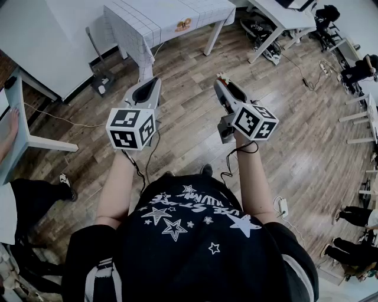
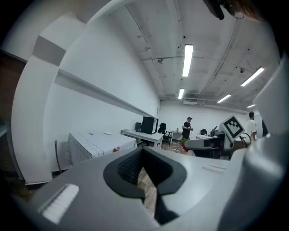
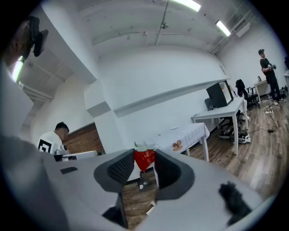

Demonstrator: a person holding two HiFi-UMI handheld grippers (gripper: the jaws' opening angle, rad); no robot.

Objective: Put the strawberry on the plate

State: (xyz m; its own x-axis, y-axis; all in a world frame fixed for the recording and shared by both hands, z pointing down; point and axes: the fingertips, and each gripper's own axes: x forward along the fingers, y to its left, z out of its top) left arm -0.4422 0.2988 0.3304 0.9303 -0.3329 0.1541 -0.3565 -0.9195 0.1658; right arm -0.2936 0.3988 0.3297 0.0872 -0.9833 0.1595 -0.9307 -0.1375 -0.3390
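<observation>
Now both forearms reach straight out, side by side, each gripper near level and tipped slightly down; the left gripper has its jaws pressed together with nothing in them; the right gripper is clamped on the strawberry, the red fruit pinched at the jaw tips, leaves up; below them lies bare wood floor; ahead stands a table under a checked white cloth, well apart from both grippers, with a small white disc on it, likely the plate; a white wall runs behind it, and desks stand off to the right.
</observation>
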